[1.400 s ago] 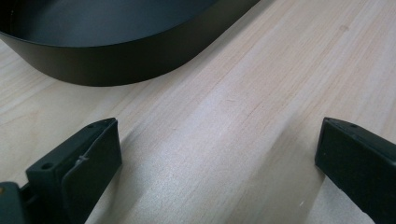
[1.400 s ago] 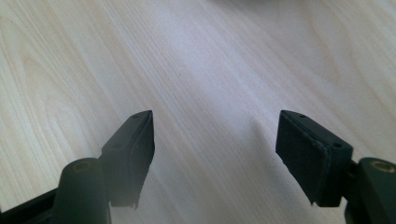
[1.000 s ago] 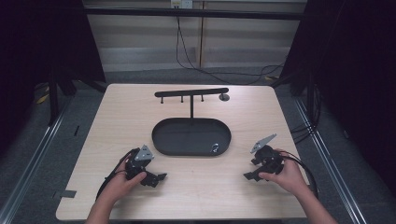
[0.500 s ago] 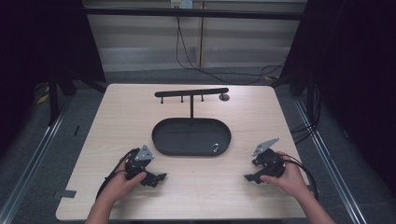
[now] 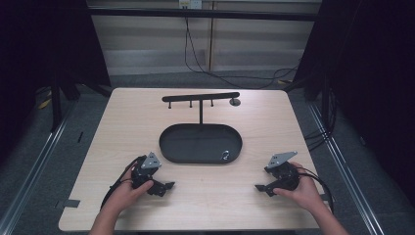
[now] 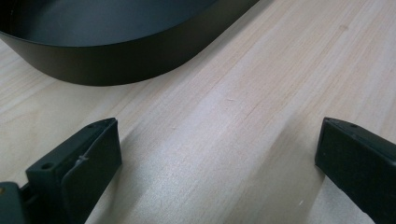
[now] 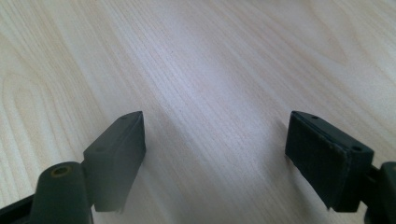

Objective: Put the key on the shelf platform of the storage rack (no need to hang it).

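A black oval tray (image 5: 173, 147) lies at the table's middle, with a small shiny metal piece (image 5: 225, 155) inside near its right front. Behind it rises a black T-shaped stand (image 5: 200, 98) with pegs under its bar. My left gripper (image 5: 166, 187) rests on the wood at the front left, open and empty; its own view has the tray wall (image 6: 121, 60) just ahead of the jaws. My right gripper (image 5: 260, 188) sits at the front right, also open with bare wood between its fingers (image 7: 116, 154).
The light wooden table (image 5: 127, 122) has open surface on both sides of the tray. Metal rails run along the floor at left and right. Cables (image 5: 215, 73) hang and lie behind the table's far edge.
The right gripper has drifted slightly toward the front edge. The left gripper stays where it was.
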The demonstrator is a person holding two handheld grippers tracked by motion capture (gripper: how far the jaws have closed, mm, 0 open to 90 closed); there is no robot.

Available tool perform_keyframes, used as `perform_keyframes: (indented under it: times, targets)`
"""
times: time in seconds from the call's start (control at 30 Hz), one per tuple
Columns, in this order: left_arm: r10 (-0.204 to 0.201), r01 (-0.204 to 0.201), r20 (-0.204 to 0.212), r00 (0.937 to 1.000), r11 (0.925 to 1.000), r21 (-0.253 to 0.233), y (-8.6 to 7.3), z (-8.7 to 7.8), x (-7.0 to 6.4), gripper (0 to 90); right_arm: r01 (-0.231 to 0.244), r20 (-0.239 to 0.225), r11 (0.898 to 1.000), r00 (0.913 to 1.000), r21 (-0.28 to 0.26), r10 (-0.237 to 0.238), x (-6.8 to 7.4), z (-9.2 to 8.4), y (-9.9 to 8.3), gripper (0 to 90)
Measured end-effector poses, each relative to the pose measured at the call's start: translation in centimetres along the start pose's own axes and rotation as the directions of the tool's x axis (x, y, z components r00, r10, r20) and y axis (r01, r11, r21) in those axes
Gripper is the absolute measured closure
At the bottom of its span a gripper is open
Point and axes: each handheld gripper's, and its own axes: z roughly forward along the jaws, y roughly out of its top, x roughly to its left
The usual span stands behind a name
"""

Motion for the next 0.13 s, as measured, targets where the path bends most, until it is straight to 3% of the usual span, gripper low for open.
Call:
perform_keyframes:
  times: [0.13]
  targets:
    - [0.005,-0.005,0.001,1.0000,1.0000,0.005,0.01,-0.02,0.02,0.1,0.004,0.004,1.000,1.0000,0.004,-0.004,-0.03,0.01,0.07,19.7]
